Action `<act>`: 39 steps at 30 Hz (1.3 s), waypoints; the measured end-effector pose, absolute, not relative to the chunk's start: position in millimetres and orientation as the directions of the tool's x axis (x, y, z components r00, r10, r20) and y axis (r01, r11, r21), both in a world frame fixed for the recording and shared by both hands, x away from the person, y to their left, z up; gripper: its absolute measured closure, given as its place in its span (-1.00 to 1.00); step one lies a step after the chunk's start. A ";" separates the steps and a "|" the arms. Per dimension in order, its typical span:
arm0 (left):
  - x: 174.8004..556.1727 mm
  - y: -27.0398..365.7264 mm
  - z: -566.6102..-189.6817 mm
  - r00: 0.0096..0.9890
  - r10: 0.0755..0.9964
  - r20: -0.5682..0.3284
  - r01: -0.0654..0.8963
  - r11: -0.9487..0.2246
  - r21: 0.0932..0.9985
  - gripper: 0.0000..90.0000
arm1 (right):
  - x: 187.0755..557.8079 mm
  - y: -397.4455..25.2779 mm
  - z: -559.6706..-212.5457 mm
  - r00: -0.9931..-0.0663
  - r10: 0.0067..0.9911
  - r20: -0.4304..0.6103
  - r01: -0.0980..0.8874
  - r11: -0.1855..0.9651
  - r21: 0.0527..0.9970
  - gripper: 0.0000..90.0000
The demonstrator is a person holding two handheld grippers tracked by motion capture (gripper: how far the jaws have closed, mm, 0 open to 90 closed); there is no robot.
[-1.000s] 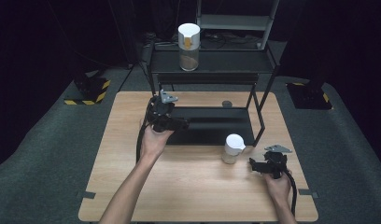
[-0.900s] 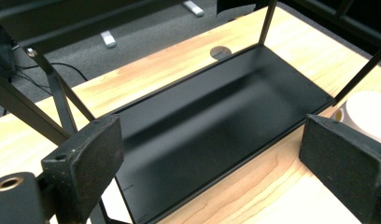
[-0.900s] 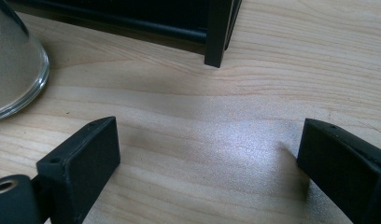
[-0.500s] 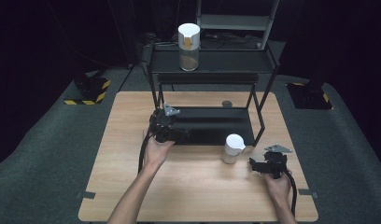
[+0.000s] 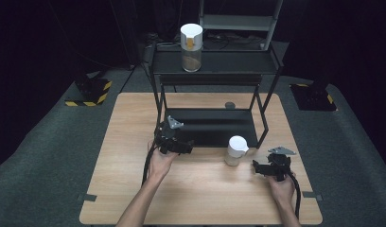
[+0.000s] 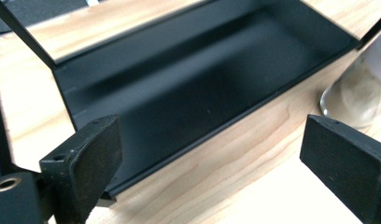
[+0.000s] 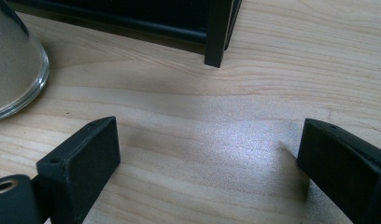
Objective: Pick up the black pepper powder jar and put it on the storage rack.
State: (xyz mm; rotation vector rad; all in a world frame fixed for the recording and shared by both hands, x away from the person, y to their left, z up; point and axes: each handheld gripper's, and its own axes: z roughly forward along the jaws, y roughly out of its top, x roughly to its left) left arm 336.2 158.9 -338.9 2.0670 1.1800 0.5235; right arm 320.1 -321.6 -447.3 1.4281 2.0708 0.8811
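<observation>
A wooden table (image 5: pixel 200 203) stands on grey carpet (image 5: pixel 49 179) amid dark surroundings.

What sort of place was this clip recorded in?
Most likely a staged recording studio or lab, not a home. A bare wooden table stands on grey carpet amid black surroundings, black-and-yellow hazard-striped bases sit on the floor, and a black metal shelf rack holds a white-lidded jar.

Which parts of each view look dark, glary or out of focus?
High view: surroundings black, table evenly lit. Left gripper view: rack tray shows soft sheen; jar blurred at the edge. Right gripper view: pale glare on the wood between the open jaws.
</observation>
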 end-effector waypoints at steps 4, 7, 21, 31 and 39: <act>335.6 157.1 -348.8 0.503 0.864 0.001 0.595 -0.347 0.725 -0.86 | 320.1 -321.6 -447.4 -0.347 0.938 -0.021 0.635 0.251 0.731 -0.88; 335.7 156.0 -356.4 0.500 0.866 -0.003 0.604 -0.346 0.718 -0.86 | 320.1 -321.6 -447.3 -0.346 0.938 -0.021 0.635 0.251 0.731 -0.88; 338.0 148.7 -383.8 0.484 0.875 0.004 0.638 -0.356 0.682 -0.87 | 320.0 -321.6 -447.4 -0.347 0.938 -0.021 0.635 0.251 0.731 -0.88; 337.5 139.0 -404.7 0.471 0.882 0.026 0.652 -0.368 0.663 -0.87 | 320.1 -321.5 -447.4 -0.346 0.938 -0.020 0.635 0.250 0.731 -0.88; 335.5 136.0 -419.1 0.460 0.887 0.028 0.649 -0.358 0.671 -0.86 | 320.1 -321.7 -447.4 -0.347 0.938 -0.022 0.634 0.251 0.731 -0.88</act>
